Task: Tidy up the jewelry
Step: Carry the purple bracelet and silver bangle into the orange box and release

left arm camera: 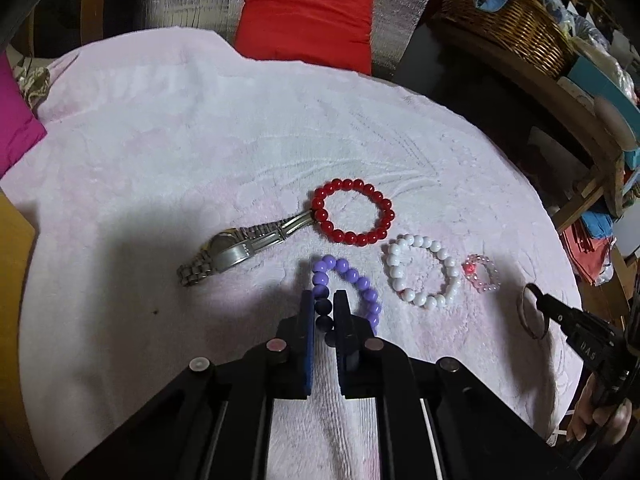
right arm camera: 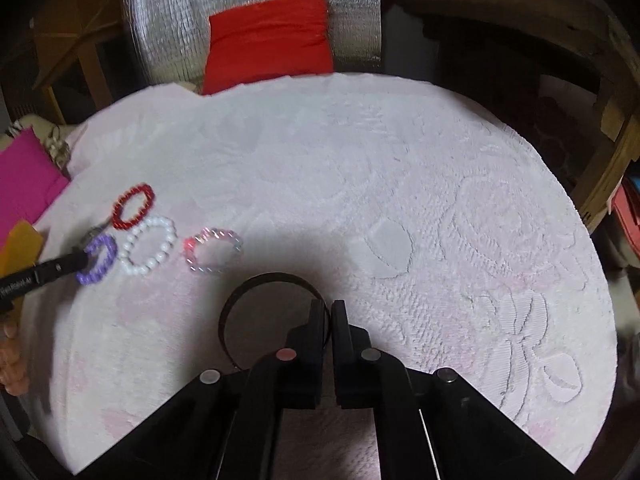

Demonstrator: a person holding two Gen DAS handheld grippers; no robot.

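On a pale pink towel [left arm camera: 200, 140] lie a silver watch [left arm camera: 232, 252], a red bead bracelet [left arm camera: 352, 212], a white bead bracelet [left arm camera: 420, 272] and a small pink crystal bracelet [left arm camera: 482, 273]. My left gripper [left arm camera: 324, 300] is shut on a purple bead bracelet [left arm camera: 352, 280]; it also shows in the right wrist view [right arm camera: 96, 260]. My right gripper [right arm camera: 328, 308] is shut on a dark bangle [right arm camera: 264, 284], held just above the towel to the right of the pink bracelet [right arm camera: 214, 250]. The bangle also shows in the left wrist view [left arm camera: 530, 312].
A red cushion [left arm camera: 308, 12] leans on silver foil at the back. A magenta cushion [left arm camera: 16, 120] sits at the left. A wicker basket [left arm camera: 512, 16] and cluttered wooden shelves stand at the right. The towel [right arm camera: 400, 180] stretches on rightward.
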